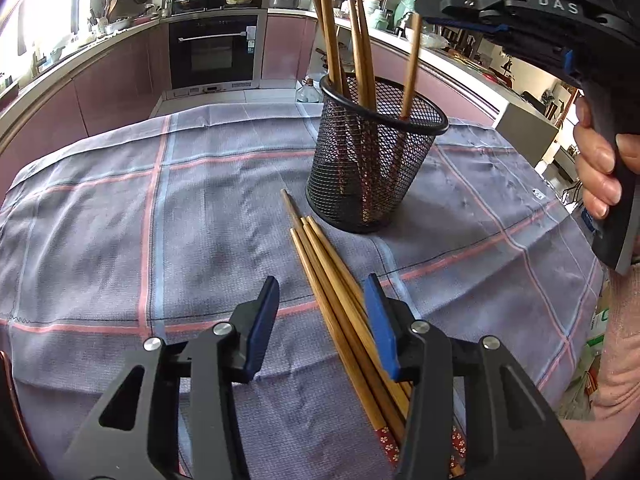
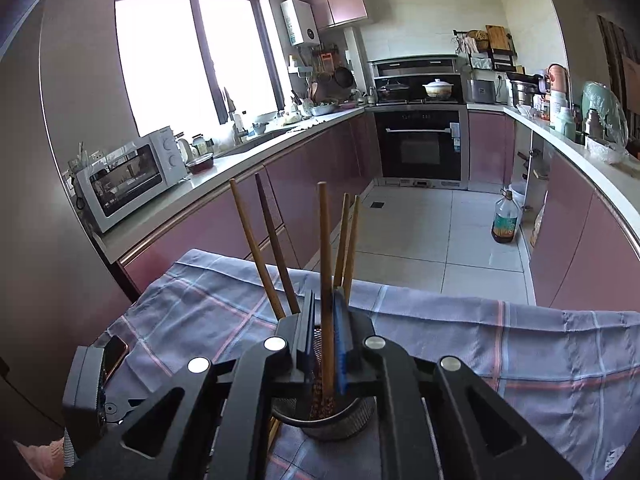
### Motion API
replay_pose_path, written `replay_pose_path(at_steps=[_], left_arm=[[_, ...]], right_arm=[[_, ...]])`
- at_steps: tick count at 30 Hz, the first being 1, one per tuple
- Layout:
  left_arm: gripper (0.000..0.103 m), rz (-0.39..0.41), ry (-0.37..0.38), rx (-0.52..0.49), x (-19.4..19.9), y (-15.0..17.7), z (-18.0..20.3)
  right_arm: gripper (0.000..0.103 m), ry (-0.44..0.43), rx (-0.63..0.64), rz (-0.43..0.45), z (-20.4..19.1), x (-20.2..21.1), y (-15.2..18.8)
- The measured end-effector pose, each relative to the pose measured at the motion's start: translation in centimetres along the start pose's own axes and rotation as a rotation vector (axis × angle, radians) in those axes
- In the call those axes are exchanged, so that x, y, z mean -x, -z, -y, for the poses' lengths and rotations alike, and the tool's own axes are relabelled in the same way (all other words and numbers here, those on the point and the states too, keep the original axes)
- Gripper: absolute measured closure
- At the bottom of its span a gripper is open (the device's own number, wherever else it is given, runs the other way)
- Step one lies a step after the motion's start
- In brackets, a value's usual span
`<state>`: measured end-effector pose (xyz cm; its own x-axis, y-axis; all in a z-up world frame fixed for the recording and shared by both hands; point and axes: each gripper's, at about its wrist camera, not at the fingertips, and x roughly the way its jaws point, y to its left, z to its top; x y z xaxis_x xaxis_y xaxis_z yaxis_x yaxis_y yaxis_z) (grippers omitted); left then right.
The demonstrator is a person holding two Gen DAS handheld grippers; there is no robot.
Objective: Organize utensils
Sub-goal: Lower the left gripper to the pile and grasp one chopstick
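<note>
The left gripper (image 1: 322, 280) is pointing down and away over the near part of a plaid cloth (image 1: 120, 220) covering the table. Its blue-padded fingers are standing well apart. A bundle of loose chopsticks (image 1: 320, 256) is lying flat on the cloth between them, close against the right finger, tips pointing towards the far side.

The right gripper (image 2: 324, 294) is reaching in from the upper right, held by a hand (image 1: 600, 168) wrapping its handle, with a pink sleeve (image 1: 616, 360) below. Its fingers are sitting close together around one upright chopstick (image 2: 325, 260). A thin gap is showing on the left side, so whether they are gripping cannot be told.

The black mesh cup (image 1: 372, 168) is standing upright on the cloth, just beyond the loose bundle, holding several chopsticks leaning at angles.

Only the left wrist view is showing the loose bundle and the hand. Only the right wrist view is showing the gap at the pads, the cup rim directly below the fingers, a window (image 2: 192, 60), a microwave (image 2: 132, 176) on the left counter, an oil bottle (image 2: 506, 220) on the floor and a phone (image 2: 116, 354) at the cloth's left edge. An oven (image 1: 214, 52) is appearing at the far wall in both.

The right gripper's body is blocking most of the cup in its own view.
</note>
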<state>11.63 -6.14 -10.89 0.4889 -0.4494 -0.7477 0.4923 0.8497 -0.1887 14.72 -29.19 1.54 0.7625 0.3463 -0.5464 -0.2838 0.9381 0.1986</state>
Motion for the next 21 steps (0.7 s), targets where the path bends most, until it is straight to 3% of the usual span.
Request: replay_pose_path(at_steps=[14,21], left_arm=[[0.070,-0.052,0.040,-0.023,-0.9,0.6,0.4],[0.071,-0.091,0.034,-0.023,-1.9,0.6,0.6]], right_arm=[[0.074,-0.047,0.003,-0.014,-0.6,2.2,3.3],[0.072,-0.082,-0.007,-0.063,-1.0,3.1,6.6]])
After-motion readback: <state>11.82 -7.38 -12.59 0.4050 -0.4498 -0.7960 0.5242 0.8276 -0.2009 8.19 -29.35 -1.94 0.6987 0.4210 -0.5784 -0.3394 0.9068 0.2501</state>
